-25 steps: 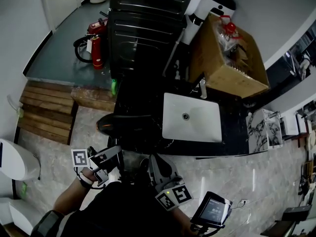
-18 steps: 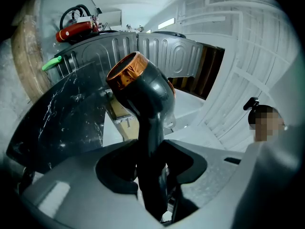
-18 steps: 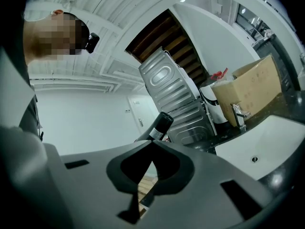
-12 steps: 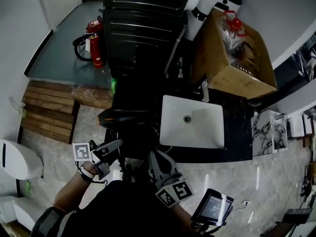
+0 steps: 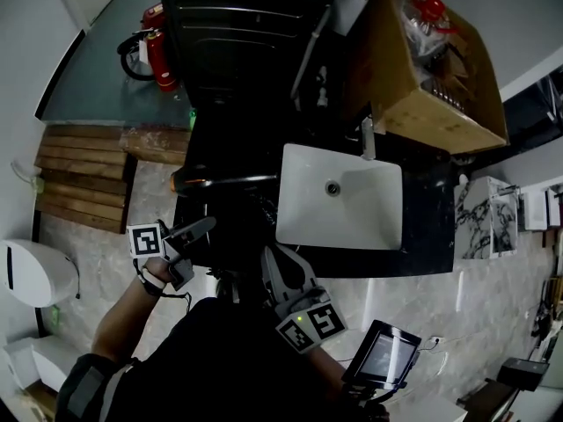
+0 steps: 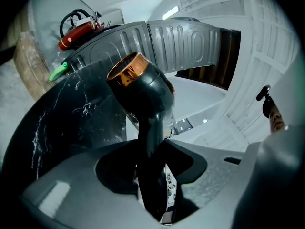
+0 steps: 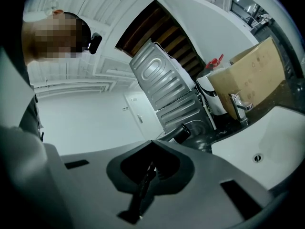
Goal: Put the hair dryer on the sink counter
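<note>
A dark hair dryer (image 6: 143,87) with a copper-coloured nozzle stands up out of my left gripper (image 6: 152,147), which is shut on its handle. In the head view the dryer (image 5: 189,183) hangs over the left end of the black marble sink counter (image 5: 431,231), left of the white basin (image 5: 339,196), with my left gripper (image 5: 189,236) just below it. My right gripper (image 5: 277,275) is near my body at the counter's front edge. Its jaws (image 7: 155,142) are shut, and a thin dark strand shows in the hollow behind the tips.
A faucet (image 5: 367,139) and a big cardboard box (image 5: 431,69) stand behind the basin. A dark ribbed appliance (image 5: 237,33) is at the back, a red fire extinguisher (image 5: 158,55) on the floor to its left. Wooden boards (image 5: 84,178) and a white toilet (image 5: 31,271) lie left.
My left gripper has carried the dryer forward, towards the counter's left end. The head view has shifted forward too. The right gripper has stayed near my body.
</note>
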`<state>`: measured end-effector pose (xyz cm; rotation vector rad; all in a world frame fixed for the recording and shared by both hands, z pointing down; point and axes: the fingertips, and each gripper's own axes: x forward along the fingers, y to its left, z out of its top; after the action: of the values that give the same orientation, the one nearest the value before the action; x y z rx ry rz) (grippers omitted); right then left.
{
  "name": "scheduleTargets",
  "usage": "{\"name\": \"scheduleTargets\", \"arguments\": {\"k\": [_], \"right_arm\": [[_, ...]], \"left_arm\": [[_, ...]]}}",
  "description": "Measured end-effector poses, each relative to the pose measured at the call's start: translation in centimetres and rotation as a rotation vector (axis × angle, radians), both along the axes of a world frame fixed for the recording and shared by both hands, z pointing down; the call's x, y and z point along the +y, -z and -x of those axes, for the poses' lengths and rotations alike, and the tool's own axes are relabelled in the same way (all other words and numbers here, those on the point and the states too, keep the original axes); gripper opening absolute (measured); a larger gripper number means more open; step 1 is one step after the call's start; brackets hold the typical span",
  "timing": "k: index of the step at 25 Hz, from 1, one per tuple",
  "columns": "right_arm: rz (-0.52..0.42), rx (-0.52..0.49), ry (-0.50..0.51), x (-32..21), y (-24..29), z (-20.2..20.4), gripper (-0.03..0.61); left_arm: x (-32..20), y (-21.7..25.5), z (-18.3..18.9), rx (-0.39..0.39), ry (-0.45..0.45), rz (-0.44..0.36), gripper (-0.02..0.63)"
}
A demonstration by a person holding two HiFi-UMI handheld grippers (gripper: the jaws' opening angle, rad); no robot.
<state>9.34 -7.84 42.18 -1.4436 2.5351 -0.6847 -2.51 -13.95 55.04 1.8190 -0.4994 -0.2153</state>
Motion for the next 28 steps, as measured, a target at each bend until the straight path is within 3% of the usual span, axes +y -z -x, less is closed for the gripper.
{"name": "scheduleTargets", "arguments": {"k": [11, 15, 21, 28], "right_arm": [[0.046, -0.04, 0.047, -2.9, -1.6, -2.4, -0.005], [0.067, -0.06, 0.063, -3.7, -2.3, -3.5, -0.005], [0.101, -0.074, 0.083, -4.9, -3.2, -3.8, -0.005], [0.112, -0.086, 0.052, -6.0, -3.3, -3.3, -0.005]], "left_arm": [[-3.1, -3.4, -2.0, -0.162, -0.054, 0.024, 0.173], [-3.7, -4.7, -3.1, -0.121, -0.059, 0.068, 0.172], [-4.3, -7.3, -3.5, -0.144, -0.031, 0.151, 0.17], [-4.2, -7.1, -3.7, -0.103, -0.038, 0.184, 0.169]]}}
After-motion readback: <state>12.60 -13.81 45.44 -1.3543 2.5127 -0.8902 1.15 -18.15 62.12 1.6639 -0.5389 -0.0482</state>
